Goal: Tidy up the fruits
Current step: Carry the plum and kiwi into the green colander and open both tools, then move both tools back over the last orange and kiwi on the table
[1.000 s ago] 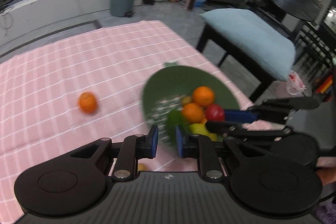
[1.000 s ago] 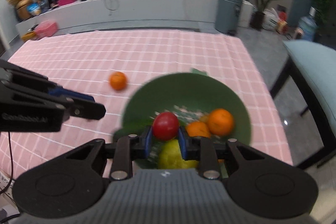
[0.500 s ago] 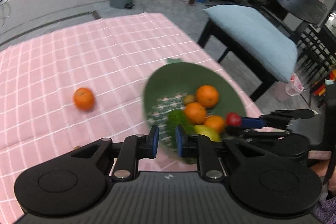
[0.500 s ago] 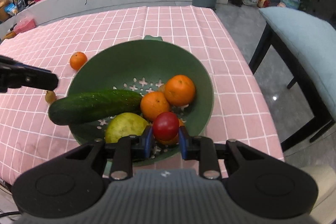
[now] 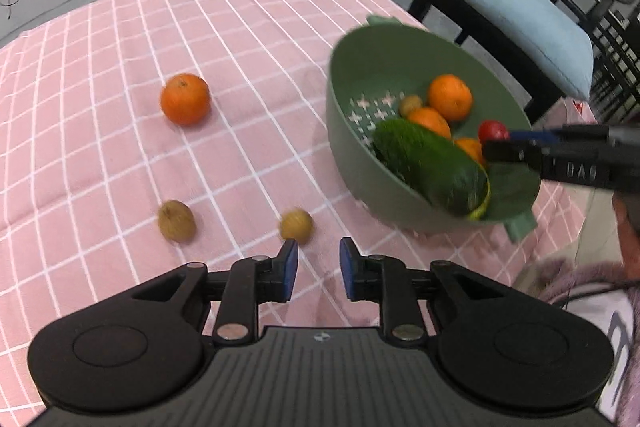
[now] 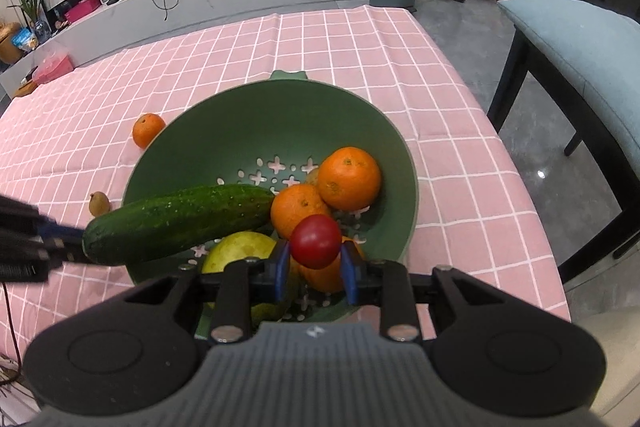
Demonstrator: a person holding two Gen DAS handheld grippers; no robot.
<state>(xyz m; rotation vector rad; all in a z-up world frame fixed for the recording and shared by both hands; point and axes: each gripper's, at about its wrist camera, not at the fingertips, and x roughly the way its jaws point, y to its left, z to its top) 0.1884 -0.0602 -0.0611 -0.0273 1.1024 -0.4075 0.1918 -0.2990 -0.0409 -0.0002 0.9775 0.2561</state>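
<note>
Opening empty, left gripper (image 5: 314, 259) has released cucumber (image 6: 180, 223) into colander (image 6: 224, 131); right gripper (image 6: 314, 259) fingers still clench tomato (image 6: 315, 241).

Light: even indoor, fairly bright
Blur: left wrist view smeared on cucumber (image 5: 432, 165) and bowl (image 5: 352, 147); right wrist view sharp
Distortion: strong fisheye bending at edges
Shadows: soft
</note>
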